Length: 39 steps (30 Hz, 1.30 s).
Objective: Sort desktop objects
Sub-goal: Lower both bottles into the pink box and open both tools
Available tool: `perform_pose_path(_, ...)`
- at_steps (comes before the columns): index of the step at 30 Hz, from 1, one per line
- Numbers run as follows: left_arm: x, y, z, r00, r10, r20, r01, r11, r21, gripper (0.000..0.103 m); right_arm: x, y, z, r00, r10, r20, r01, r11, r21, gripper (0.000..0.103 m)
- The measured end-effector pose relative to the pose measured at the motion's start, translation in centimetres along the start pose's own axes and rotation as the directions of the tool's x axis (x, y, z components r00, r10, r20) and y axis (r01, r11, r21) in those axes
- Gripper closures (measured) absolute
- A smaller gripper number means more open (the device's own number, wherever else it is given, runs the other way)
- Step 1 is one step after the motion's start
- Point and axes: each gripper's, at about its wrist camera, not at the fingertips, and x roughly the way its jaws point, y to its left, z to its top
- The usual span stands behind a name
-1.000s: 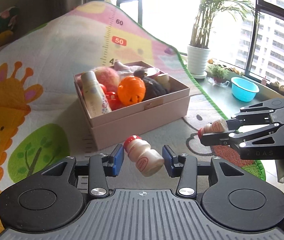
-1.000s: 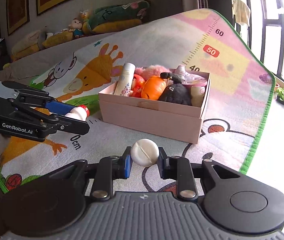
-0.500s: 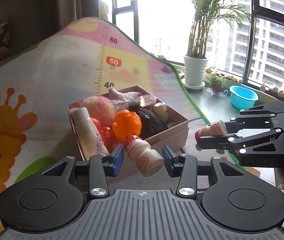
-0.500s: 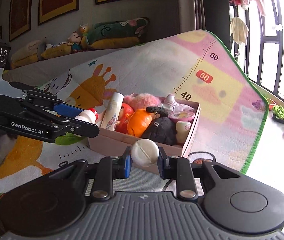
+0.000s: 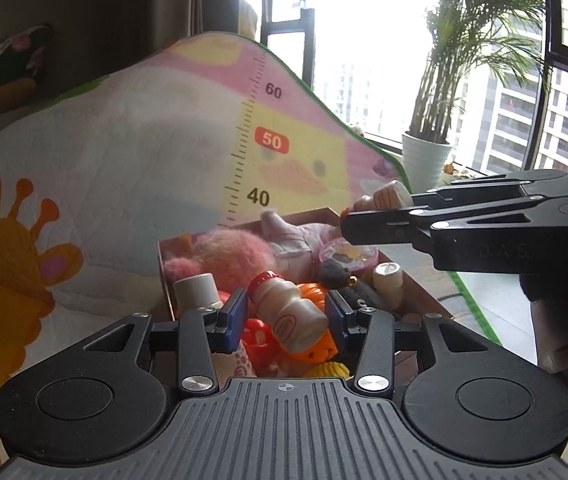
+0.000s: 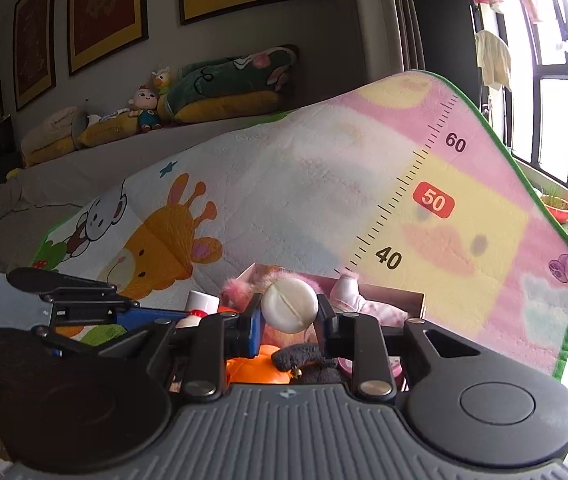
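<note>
My left gripper is shut on a small yogurt bottle with a red cap, held tilted above the pink box. The box is packed with a pink fluffy toy, an orange toy, a white-capped bottle and a dark plush. My right gripper is shut on a second yogurt bottle, seen bottom-on, also over the box. From the left wrist view that gripper holds its bottle above the box's far right corner. The left gripper shows at the left in the right wrist view.
The box rests on a cartoon play mat with a printed ruler and giraffe. A potted palm stands by the window at right. Cushions and dolls line a ledge at the back wall.
Both grippers have moved forward and up with their bottles, from in front of the box to directly above its contents. The grips are unchanged.
</note>
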Motion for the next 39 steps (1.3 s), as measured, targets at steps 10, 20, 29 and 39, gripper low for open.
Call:
perform_pose_path(10, 0.8, 1.6, -0.3, 1.0, -0.024, -0.006, 0.023, 0.998, -0.051, 0.047, 3.1, -1.3, 0.6, 0.998, -0.037, -0.041, 0.039, 0.999, 0.037, 0.076)
perform_pose_path(20, -1.2, 5.2, -0.3, 0.998, 0.056, 0.033, -0.05, 0.988, -0.143, 0.038, 1.8, -5.1, -1.6, 0.982, -0.169, -0.084, 0.179, 0.976, 0.124, 0.064)
perform_pose_path(29, 0.9, 7.8, -2.7, 0.996, -0.039, -0.084, 0.015, 0.961, -0.275, 0.045, 3.4, -8.1, -3.4, 0.983, -0.13, -0.13, 0.167, 0.929, 0.329, 0.064)
perform_pose_path(39, 2.3, 8.2, -3.5, 0.989, -0.126, -0.078, 0.099, 0.954, -0.282, 0.049, 5.6, -6.2, -3.0, 0.978, -0.122, -0.17, 0.176, 0.919, 0.353, 0.046)
